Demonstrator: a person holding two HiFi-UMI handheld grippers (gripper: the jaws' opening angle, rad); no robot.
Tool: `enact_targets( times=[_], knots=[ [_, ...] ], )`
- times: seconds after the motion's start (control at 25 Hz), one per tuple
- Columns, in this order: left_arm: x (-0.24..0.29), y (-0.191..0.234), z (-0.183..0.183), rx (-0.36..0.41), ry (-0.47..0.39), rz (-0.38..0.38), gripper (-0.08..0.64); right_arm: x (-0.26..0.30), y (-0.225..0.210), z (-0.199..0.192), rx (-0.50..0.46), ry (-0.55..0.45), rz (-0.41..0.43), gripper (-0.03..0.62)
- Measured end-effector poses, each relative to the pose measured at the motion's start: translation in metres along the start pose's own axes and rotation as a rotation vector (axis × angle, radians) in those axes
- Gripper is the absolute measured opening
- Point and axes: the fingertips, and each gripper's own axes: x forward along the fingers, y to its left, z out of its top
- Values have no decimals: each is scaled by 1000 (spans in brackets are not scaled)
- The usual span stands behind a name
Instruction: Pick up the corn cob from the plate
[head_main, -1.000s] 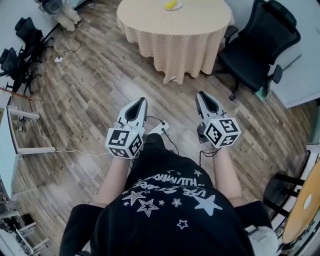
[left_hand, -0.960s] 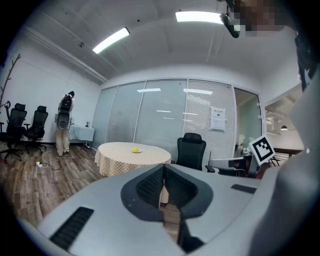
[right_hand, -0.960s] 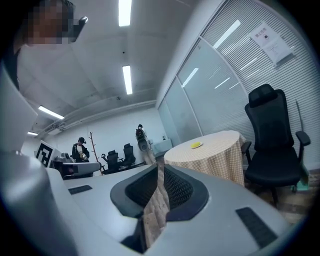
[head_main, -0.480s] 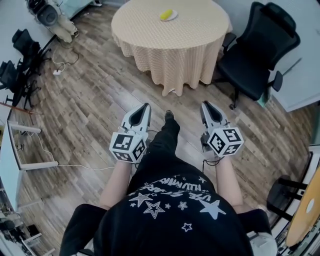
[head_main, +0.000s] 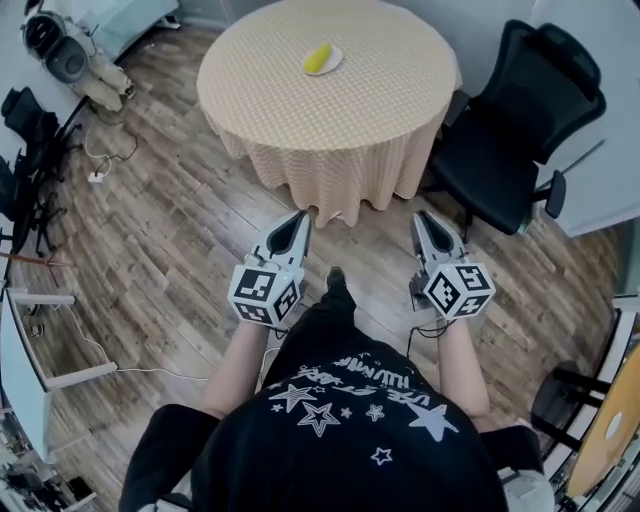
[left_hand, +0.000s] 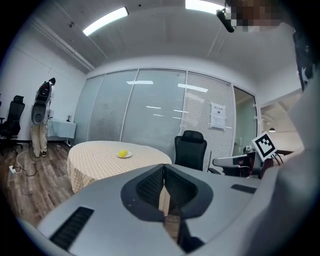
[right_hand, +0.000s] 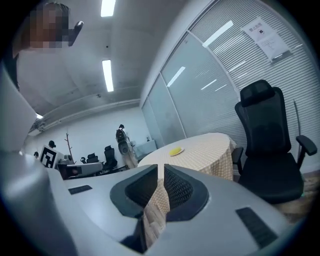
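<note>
A yellow corn cob (head_main: 317, 58) lies on a small white plate (head_main: 335, 54) at the far side of a round table (head_main: 300, 120) with a checked beige cloth. Both grippers are held level over the wooden floor, short of the table's near edge. My left gripper (head_main: 301, 214) is shut and empty. My right gripper (head_main: 419, 214) is shut and empty too. In the left gripper view the corn cob (left_hand: 122, 153) shows far off, left of the left gripper (left_hand: 163, 166). In the right gripper view the corn cob (right_hand: 175, 150) lies beyond the right gripper (right_hand: 161, 166).
A black office chair (head_main: 520, 110) stands right of the table. Grey equipment (head_main: 60, 50) and cables (head_main: 95, 160) lie on the floor at the upper left, black stands (head_main: 20, 130) at the left edge. My foot (head_main: 335, 282) shows between the grippers.
The table and plate have come nearer and lower in the head view. Both grippers have been carried forward toward the table, still shut.
</note>
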Motion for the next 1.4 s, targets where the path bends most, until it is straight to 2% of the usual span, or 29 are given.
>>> enact_targets(
  times=[0.24,0.56,0.76,1.08,1.4],
  knots=[
    [83,61,30,-11,23,-16,8,91,-31,48,-6,-6,-9,52],
    [130,110,48,-36,13,-7,8,159,-45,55,21,35,-14,52],
    [136,126,44,-49,16,20,8,179,-48,65,-4,29,8,52],
    [165,142,48,-56,22,48,8,219,-71,78,15,36,24,52],
    [211,164,53,-51,27,118,8,287,-105,88,29,54,94,52]
  ],
)
